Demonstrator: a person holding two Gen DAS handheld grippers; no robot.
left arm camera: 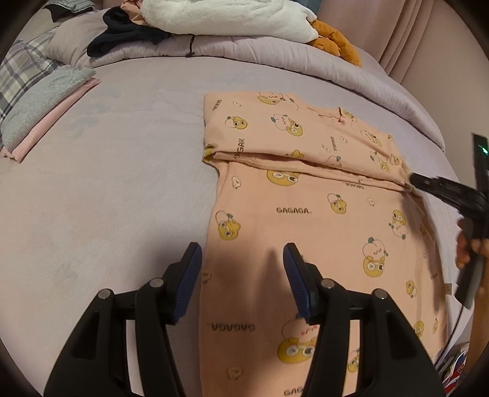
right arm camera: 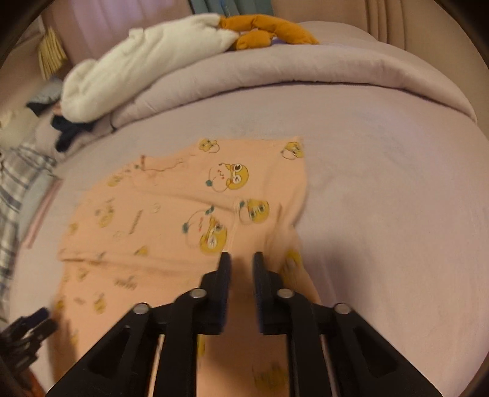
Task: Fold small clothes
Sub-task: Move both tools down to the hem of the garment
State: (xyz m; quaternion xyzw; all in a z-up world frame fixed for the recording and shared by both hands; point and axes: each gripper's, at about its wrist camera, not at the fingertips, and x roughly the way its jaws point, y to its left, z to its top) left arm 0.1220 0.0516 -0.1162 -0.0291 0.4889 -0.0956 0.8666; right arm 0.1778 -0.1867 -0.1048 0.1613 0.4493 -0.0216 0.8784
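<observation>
A peach garment (left arm camera: 308,210) printed with yellow cartoon faces lies flat on the lilac bed, its far part folded over toward me. It also shows, blurred, in the right wrist view (right arm camera: 189,213). My left gripper (left arm camera: 243,253) is open and empty, hovering over the garment's near left edge. My right gripper (right arm camera: 241,259) has its jaws a narrow gap apart, over the garment's right edge; nothing shows between them. It appears in the left wrist view (left arm camera: 428,186) at the right end of the fold.
Folded grey and pink cloths (left arm camera: 45,110) lie at the left on the bed (left arm camera: 122,183). A rolled lilac duvet (right arm camera: 305,70) runs along the back, with a white plush blanket (left arm camera: 226,15), an orange soft toy (right arm camera: 269,27) and dark clothes (left arm camera: 125,33).
</observation>
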